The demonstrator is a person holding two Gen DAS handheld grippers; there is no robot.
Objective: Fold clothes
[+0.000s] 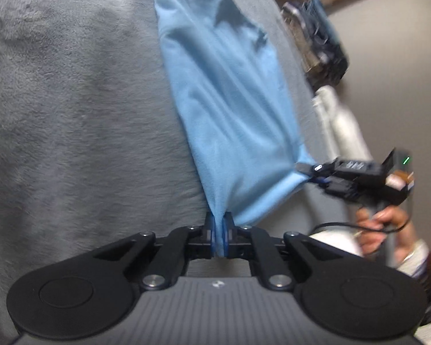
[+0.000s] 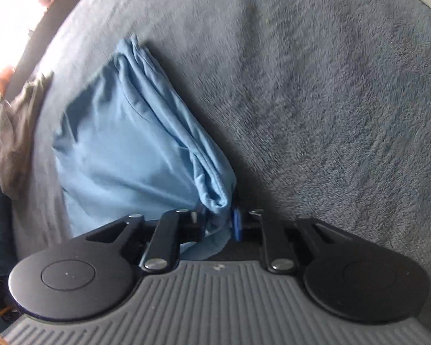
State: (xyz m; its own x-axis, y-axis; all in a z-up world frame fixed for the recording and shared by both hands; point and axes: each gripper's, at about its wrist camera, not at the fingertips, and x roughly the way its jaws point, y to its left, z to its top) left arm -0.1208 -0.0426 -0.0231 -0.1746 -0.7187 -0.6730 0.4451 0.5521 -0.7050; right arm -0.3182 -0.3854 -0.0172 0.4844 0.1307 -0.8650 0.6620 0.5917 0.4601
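Blue garment (image 1: 224, 100) hangs stretched above the grey blanket (image 1: 71, 100) because your left gripper (image 1: 221, 230) and right gripper (image 2: 218, 224) each pinch a corner between pressed-together fingers, ready to fold

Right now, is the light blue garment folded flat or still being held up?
Held up, not folded flat: the left gripper and right gripper each pinch a corner of the light blue garment over the gray blanket.

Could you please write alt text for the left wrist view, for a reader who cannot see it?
The left gripper is shut on one corner of a light blue garment that stretches away over a grey fleece blanket. At the right, the right gripper, held in a hand, pinches another corner.
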